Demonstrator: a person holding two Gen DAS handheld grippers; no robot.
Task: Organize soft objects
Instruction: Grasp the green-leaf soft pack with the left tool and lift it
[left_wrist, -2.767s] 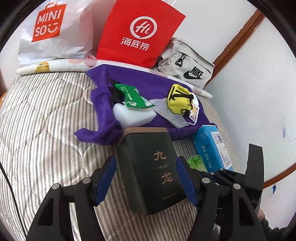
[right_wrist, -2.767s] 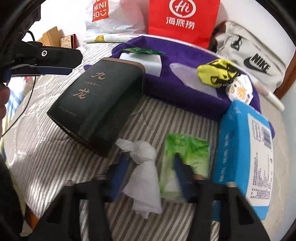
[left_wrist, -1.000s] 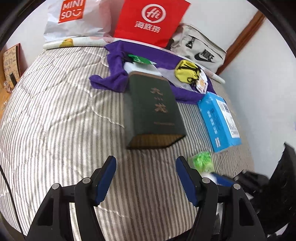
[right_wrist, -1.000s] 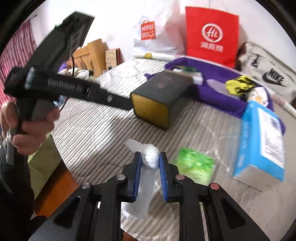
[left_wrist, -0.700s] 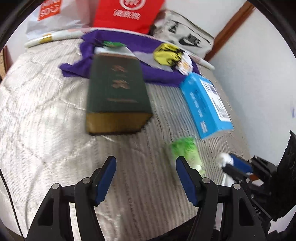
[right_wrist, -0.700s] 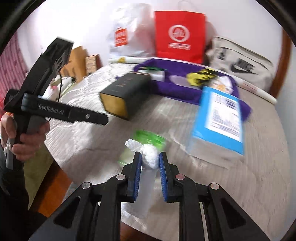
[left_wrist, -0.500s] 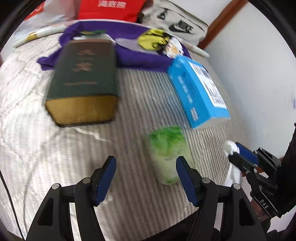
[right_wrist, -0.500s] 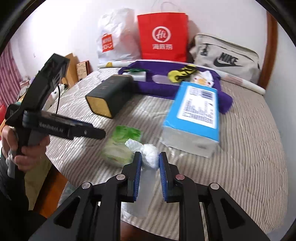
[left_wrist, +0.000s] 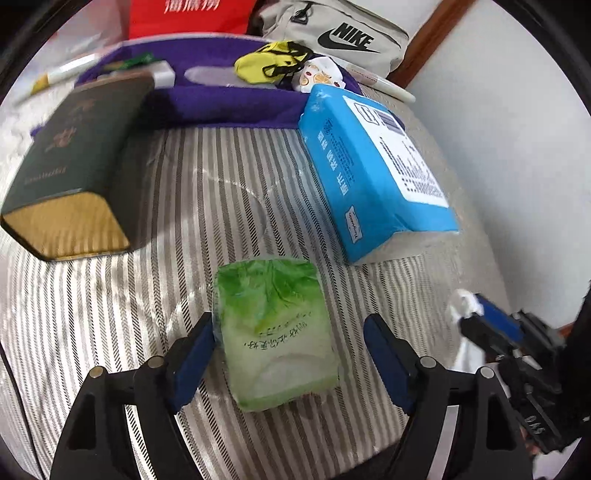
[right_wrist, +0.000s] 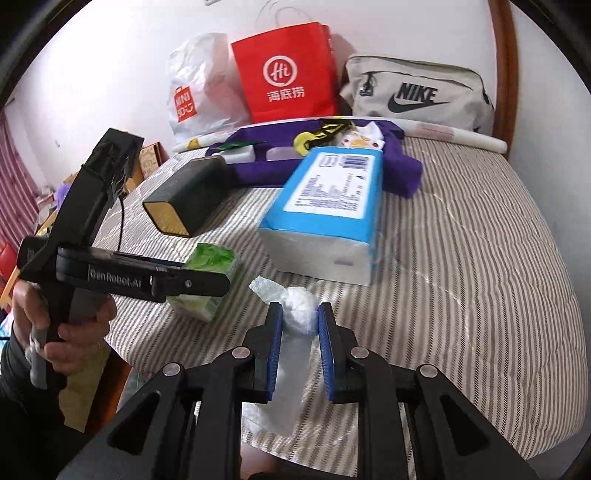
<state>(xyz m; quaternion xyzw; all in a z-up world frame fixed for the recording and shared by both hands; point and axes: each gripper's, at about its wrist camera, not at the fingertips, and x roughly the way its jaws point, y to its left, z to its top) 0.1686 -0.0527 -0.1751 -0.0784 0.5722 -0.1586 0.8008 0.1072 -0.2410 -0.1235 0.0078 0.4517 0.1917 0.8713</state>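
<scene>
A green tissue packet (left_wrist: 277, 332) lies on the striped mattress (left_wrist: 207, 192), between the blue pads of my left gripper (left_wrist: 286, 350). The jaws are opening; the left pad sits close to the packet, the right pad stands clear of it. My right gripper (right_wrist: 300, 325) is shut on a knotted white plastic bag (right_wrist: 297, 315), held above the mattress's near edge. The same green packet (right_wrist: 207, 280) shows under the left gripper's (right_wrist: 199, 284) finger in the right wrist view. The right gripper (left_wrist: 480, 325) with the white bag (left_wrist: 461, 302) appears at the lower right of the left wrist view.
A blue tissue pack (left_wrist: 369, 166) lies to the right, a dark green box (left_wrist: 77, 162) to the left. Behind them a purple cloth (left_wrist: 221, 103) carries a yellow pouch (left_wrist: 266, 66). A red bag (right_wrist: 288, 70), a white bag (right_wrist: 195, 85) and a grey Nike bag (right_wrist: 417, 92) stand at the wall.
My left gripper has swung right and down from the dark box to straddle the green packet, and its jaws have widened. The right gripper carried the white bag rightward, still shut.
</scene>
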